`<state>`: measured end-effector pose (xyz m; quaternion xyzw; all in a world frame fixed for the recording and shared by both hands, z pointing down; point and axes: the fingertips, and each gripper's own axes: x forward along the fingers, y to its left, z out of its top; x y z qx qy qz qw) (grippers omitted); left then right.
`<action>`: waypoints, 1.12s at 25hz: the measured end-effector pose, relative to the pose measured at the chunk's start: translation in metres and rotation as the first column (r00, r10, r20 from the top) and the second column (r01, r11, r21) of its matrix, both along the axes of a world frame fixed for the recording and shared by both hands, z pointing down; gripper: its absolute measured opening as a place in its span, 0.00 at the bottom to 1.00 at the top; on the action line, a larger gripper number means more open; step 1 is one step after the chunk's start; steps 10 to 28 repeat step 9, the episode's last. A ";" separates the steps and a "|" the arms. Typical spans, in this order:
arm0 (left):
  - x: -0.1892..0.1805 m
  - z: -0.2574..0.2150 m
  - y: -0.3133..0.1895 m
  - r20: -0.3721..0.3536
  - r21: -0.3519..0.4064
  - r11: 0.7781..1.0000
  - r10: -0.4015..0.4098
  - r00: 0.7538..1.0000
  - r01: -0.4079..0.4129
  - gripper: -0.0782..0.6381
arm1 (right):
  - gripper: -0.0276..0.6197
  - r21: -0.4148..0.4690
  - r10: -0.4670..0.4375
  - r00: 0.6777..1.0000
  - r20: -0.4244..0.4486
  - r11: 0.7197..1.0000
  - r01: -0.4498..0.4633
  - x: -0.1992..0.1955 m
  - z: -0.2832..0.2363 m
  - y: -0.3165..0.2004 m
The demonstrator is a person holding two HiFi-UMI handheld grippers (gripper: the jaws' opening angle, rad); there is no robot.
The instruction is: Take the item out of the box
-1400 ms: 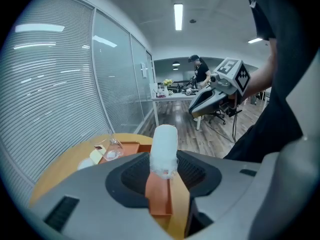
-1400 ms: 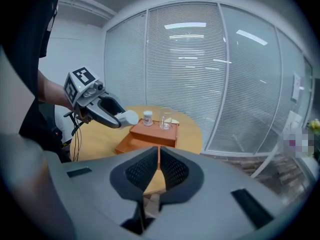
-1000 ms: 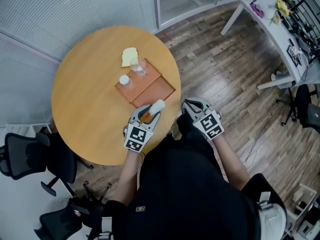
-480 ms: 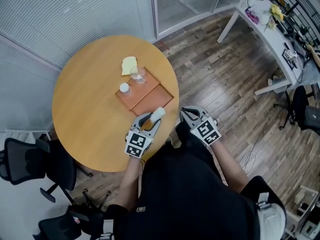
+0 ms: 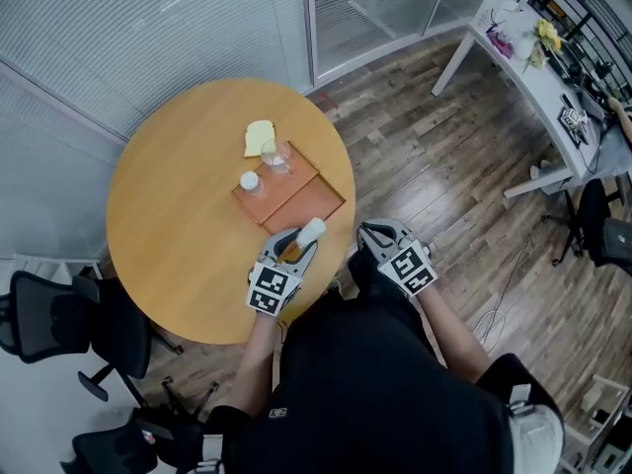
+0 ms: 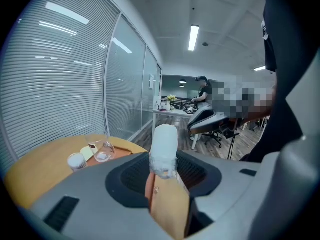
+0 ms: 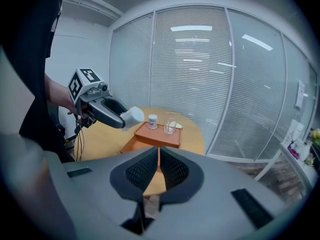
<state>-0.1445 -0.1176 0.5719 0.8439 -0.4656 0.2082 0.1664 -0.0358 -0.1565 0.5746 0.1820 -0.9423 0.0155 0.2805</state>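
A shallow orange box (image 5: 308,197) lies on the round wooden table (image 5: 178,225). Inside it stand a clear glass (image 5: 277,156) and a small white-capped jar (image 5: 250,182). My left gripper (image 5: 296,243) hovers over the table's near edge, just in front of the box, shut on a bottle (image 5: 308,233) with a white cap and amber body. In the left gripper view the bottle (image 6: 164,144) sticks up between the jaws. My right gripper (image 5: 370,233) is off the table's right edge, shut and empty. The right gripper view shows the box (image 7: 157,136) and the held bottle (image 7: 134,116).
A yellow pad (image 5: 259,136) lies on the table behind the box. Black office chairs (image 5: 49,314) stand at the lower left. A white desk (image 5: 538,57) with clutter runs along the upper right. Glass walls with blinds (image 5: 148,18) close off the far side.
Both grippers stay where they were, and the bottle remains in the left one. Only the head camera's view has shifted slightly.
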 end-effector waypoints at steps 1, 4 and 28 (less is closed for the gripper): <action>0.000 0.000 -0.001 0.002 -0.001 1.000 -0.001 1.000 0.001 0.35 | 0.06 0.000 -0.001 1.000 -0.001 1.000 0.001 0.001 0.000 -0.001; -0.002 0.001 -0.001 0.004 -0.002 1.000 -0.011 1.000 0.011 0.35 | 0.06 0.004 -0.010 1.000 -0.005 1.000 0.010 0.002 -0.001 0.000; -0.001 -0.004 -0.005 0.002 0.011 1.000 -0.022 1.000 0.022 0.35 | 0.06 0.008 -0.010 1.000 -0.009 1.000 0.010 0.010 -0.004 -0.001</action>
